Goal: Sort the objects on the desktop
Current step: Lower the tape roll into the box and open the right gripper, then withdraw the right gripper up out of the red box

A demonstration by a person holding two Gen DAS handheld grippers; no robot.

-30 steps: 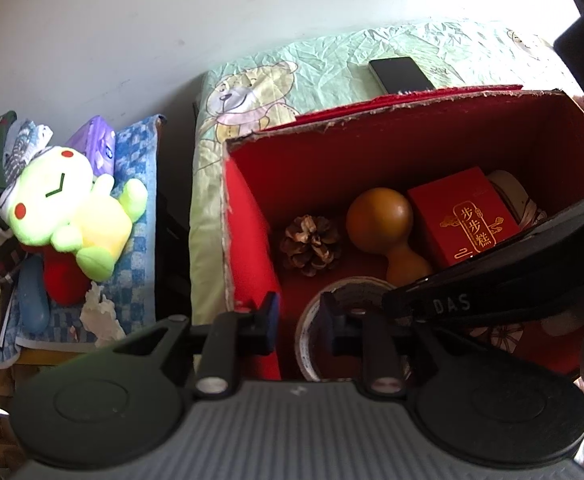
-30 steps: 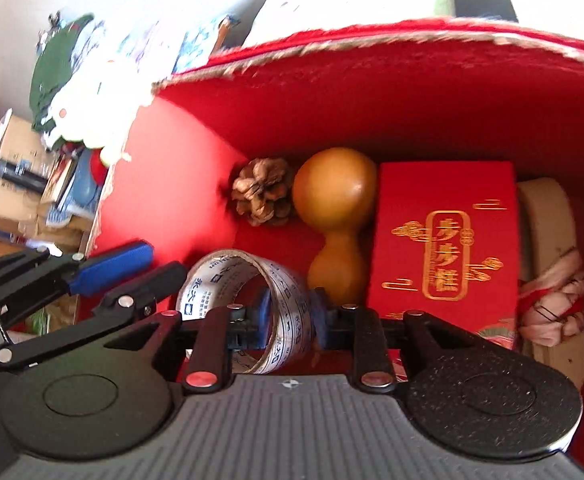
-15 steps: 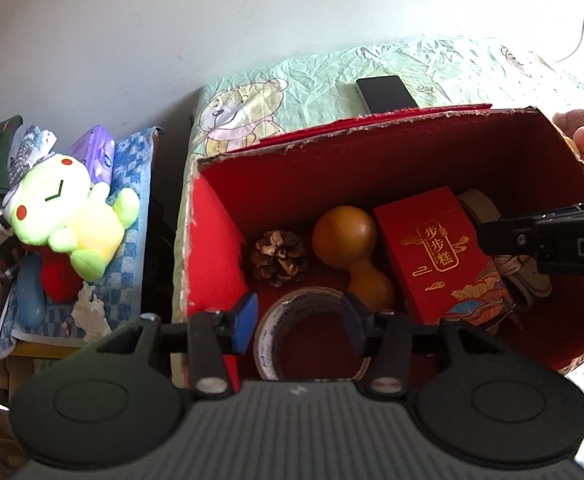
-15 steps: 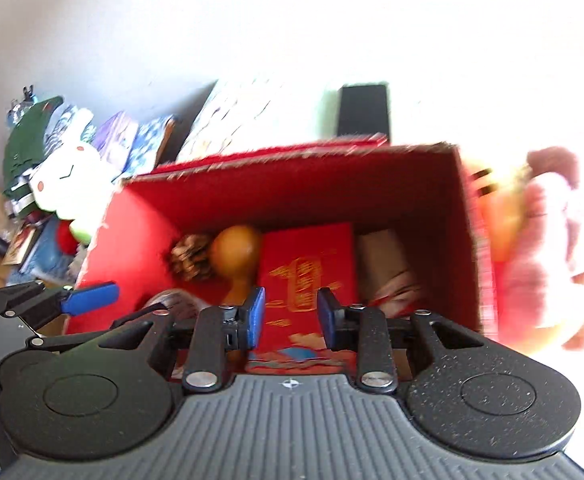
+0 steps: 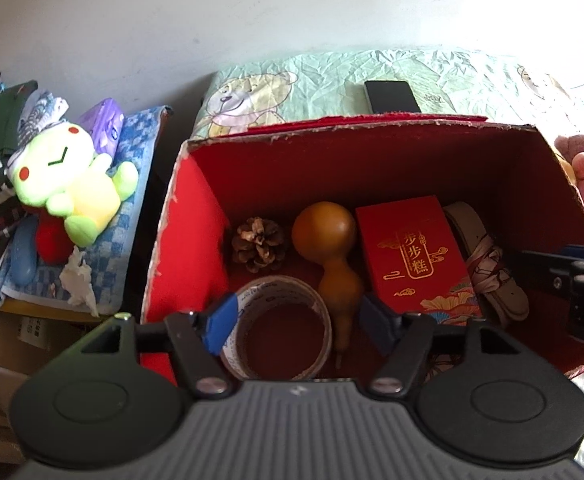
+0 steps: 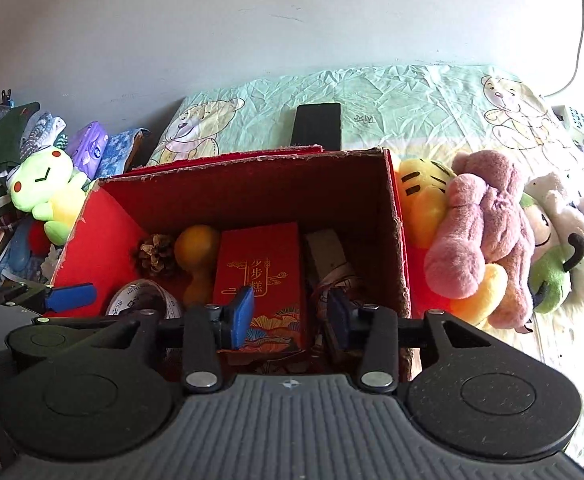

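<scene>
Inside the red box (image 5: 195,232): tape roll (image 5: 281,326) lying flat, front-left, beside the gourd (image 5: 330,248). Both grippers, left (image 5: 298,320) and right (image 6: 289,314), empty, fingers spread, above the box. Between items, probably; next, reaching for the plush toys (image 6: 476,236) right of the box.

Bright daylight, sharp focus — fisheye bending at edges, red box (image 5: 372,168) interior shadowed.

Each hand-held gripper, left (image 5: 296,318) and right (image 6: 289,314), looks alike: a grey ribbed body, two round black discs with a grainy finish, black linkage arms with silver screws, and blue pads (image 6: 240,316) on the fingers.
</scene>
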